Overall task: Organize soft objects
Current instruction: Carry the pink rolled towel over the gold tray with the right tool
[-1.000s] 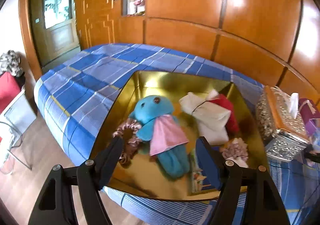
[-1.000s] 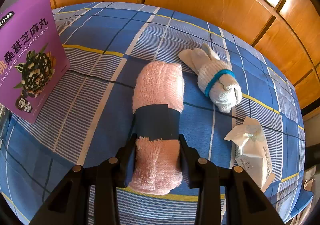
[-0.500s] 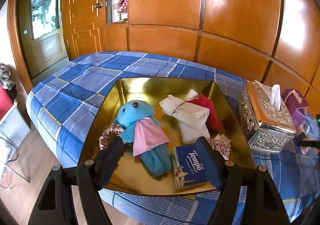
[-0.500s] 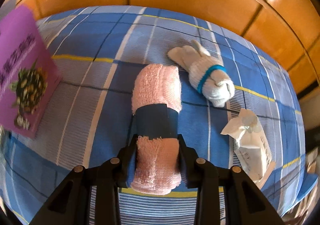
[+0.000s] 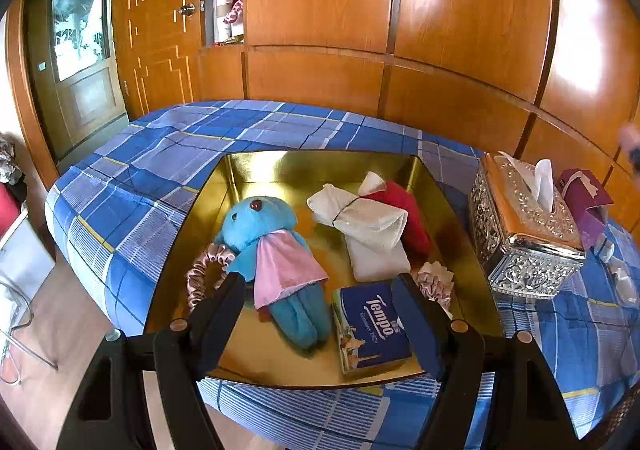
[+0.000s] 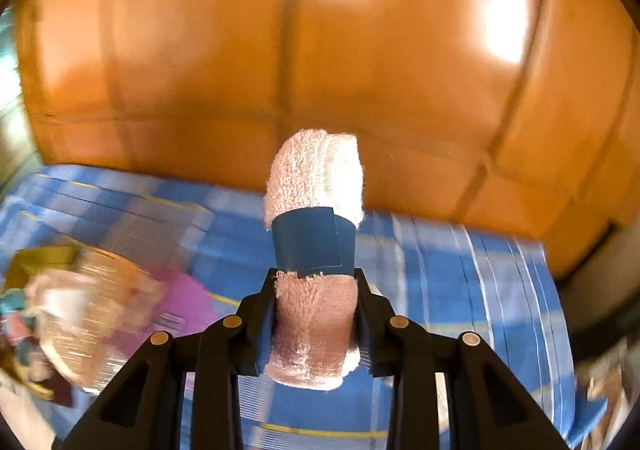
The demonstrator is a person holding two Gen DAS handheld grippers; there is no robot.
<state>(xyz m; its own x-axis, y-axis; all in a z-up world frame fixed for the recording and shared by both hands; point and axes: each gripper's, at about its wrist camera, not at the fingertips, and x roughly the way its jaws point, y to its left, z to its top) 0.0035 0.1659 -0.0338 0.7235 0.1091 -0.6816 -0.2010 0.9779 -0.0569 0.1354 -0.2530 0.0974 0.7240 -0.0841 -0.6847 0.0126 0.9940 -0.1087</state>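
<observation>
Right gripper (image 6: 316, 324) clamped on a rolled pink towel (image 6: 316, 177) that is bound about its middle by a dark blue band (image 6: 312, 242); the jaws press the near end of the roll just below the band, and the far end projects forward, clear of the blue checked bedspread (image 6: 460, 262) beneath. The surroundings in this view are smeared, so the roll's exact place over the bed cannot be fixed. Left gripper (image 5: 320, 302) with jaws standing wide and nothing between them, poised over the near edge of a gold tray (image 5: 280, 161). The tray rests on the bedspread and holds a blue plush toy (image 5: 272, 238), a pink hair scrunchie (image 5: 200, 274) touching the toy's side, a white cloth bundle (image 5: 368, 226) lying against a red cloth (image 5: 408, 209), a second pale scrunchie (image 5: 436, 278) and a blue tissue packet (image 5: 372, 326). A silver tissue box (image 5: 520, 234) stands just beside the tray. Handling, as judged: the towel is light, soft and compressible, with a fuzzy pile that resists slipping and nothing to break. The unsupported far end may droop or swing. The band keeps the roll from unwinding, so the firmest hold lies at or close beside it, where the cloth is packed tightest; a grip nearer the loose end would squash the pile and hold less surely.
</observation>
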